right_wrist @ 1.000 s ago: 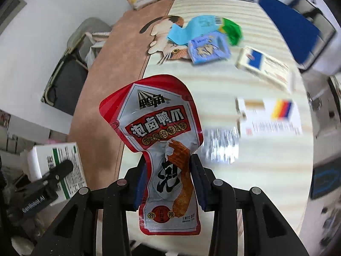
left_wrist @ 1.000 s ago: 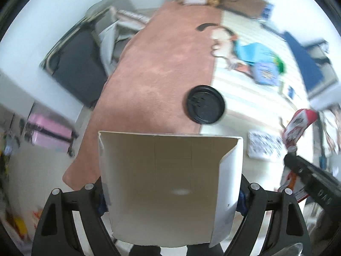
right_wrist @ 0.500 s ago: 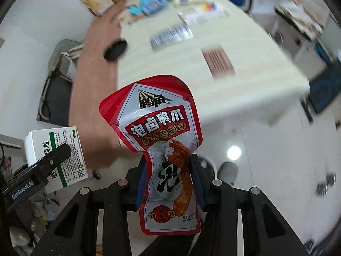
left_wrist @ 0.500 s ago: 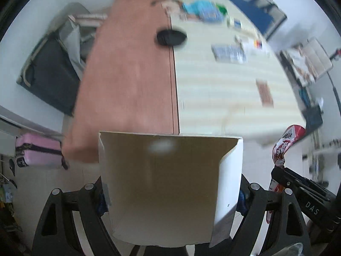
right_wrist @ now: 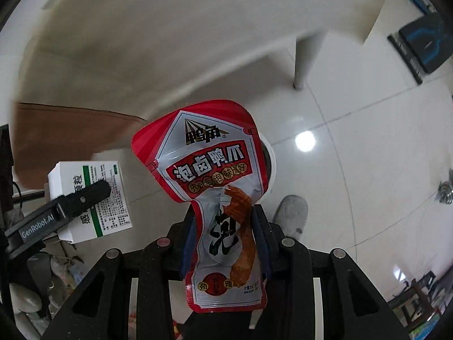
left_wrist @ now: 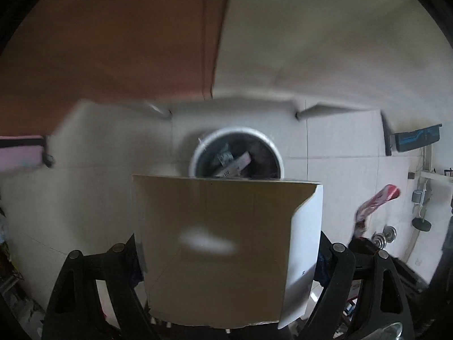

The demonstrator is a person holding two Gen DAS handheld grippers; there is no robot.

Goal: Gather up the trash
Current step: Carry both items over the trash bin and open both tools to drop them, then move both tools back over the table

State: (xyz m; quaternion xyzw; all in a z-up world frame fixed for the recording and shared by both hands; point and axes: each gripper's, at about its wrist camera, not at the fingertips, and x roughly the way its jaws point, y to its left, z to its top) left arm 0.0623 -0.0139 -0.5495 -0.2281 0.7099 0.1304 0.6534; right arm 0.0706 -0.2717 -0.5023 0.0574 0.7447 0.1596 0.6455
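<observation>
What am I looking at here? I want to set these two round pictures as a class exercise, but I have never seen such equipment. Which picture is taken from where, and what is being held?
There is no robot. A person carries a two-finger gripper in each hand, and a wide-angle camera on each one looks along its fingers, so the pictures are round and bent.

The left gripper's picture looks almost straight down. It is closed on an opened cardboard box. Beyond the box a round white bin with rubbish inside stands on the tiled floor.

The right gripper is closed on a red and silver snack packet. Its picture also shows the box again, white with green print, at the left, and a table leg on the floor.

Both items look headed for the bin.
</observation>
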